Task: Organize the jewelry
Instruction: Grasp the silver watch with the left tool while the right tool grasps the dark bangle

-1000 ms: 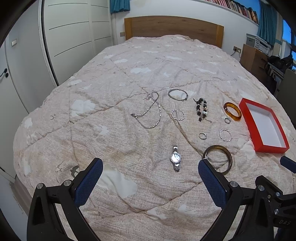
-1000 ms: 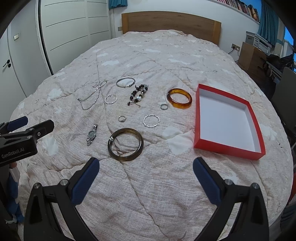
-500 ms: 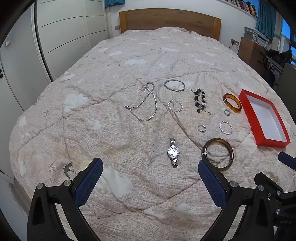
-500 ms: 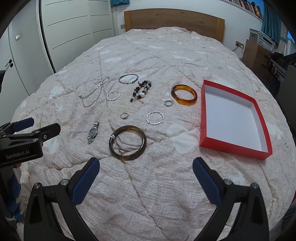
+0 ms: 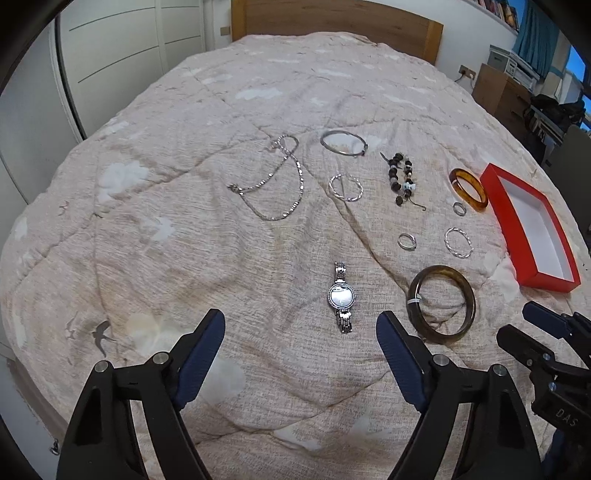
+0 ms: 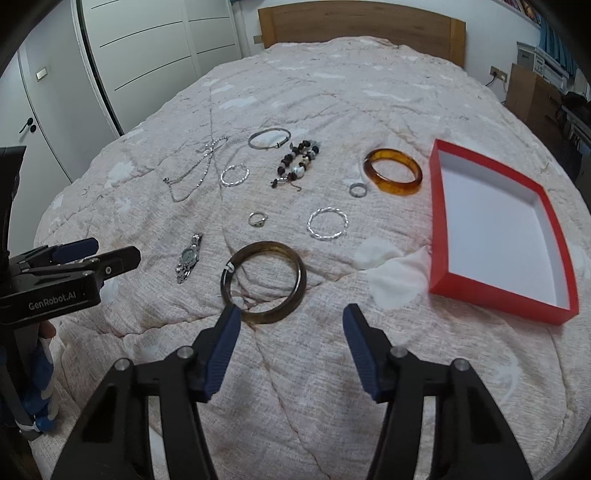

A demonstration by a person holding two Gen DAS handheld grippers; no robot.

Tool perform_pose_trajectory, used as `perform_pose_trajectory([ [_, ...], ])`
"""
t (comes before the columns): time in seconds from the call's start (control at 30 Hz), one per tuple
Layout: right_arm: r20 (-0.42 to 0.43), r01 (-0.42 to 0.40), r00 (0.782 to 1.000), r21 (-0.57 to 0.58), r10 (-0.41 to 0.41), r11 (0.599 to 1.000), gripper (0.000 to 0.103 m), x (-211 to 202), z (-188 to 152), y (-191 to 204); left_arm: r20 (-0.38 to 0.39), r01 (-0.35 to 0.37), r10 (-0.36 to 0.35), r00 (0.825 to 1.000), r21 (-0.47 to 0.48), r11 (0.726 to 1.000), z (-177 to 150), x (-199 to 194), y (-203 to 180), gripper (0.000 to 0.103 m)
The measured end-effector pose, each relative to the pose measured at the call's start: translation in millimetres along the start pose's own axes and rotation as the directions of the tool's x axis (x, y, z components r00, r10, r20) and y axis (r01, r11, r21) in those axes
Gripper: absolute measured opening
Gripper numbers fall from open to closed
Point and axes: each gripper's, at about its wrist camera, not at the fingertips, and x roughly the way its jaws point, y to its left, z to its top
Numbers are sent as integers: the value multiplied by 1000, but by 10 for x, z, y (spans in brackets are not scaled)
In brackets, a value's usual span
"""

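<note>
Jewelry lies spread on a beige quilted bed. A silver watch (image 5: 342, 297) lies just ahead of my open, empty left gripper (image 5: 301, 334). A dark olive bangle (image 6: 263, 282) lies right in front of my open, empty right gripper (image 6: 291, 323), whose left fingertip is near the bangle's near rim. Further off lie an amber bangle (image 6: 392, 176), a twisted silver hoop (image 6: 327, 223), two small rings (image 6: 257, 218) (image 6: 357, 190), a bead bracelet (image 6: 297, 162), a silver bangle (image 6: 269, 138) and a chain necklace (image 6: 197, 168). An empty red box (image 6: 496, 225) with white inside sits at the right.
White wardrobe doors (image 6: 155, 55) stand to the left of the bed and a wooden headboard (image 6: 360, 24) at the far end. A wooden cabinet (image 6: 532, 96) is at the far right. The left gripper's body (image 6: 66, 275) shows at the right wrist view's left edge.
Both grippers have moved forward and lower toward the jewelry, and both jaws have narrowed but stay open. The right gripper now sits just short of the dark olive bangle.
</note>
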Motion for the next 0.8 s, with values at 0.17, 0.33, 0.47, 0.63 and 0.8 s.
perform_pose_trajectory([
  [0.17,-26,-30,999,14,31,999,49,207,78,-99,-47,17,-17,999,2,1000,72,270,-53,75],
  [0.33,-58,-62,996,27,64,998,42,430,158,-157,-98,28,-28,995,7,1000,109,520,-114,66],
  [0.47,-92,-92,991,27,94,995,37,608,190,-130,-128,29,-28,991,3,1000,116,674,-131,59],
  [0.63,-123,-99,987,25,101,995,32,780,200,-110,-153,39,-37,987,7,999,112,794,-162,47],
  [0.8,-159,-92,983,14,93,996,31,926,211,-90,-178,47,-43,983,20,999,94,896,-227,44],
])
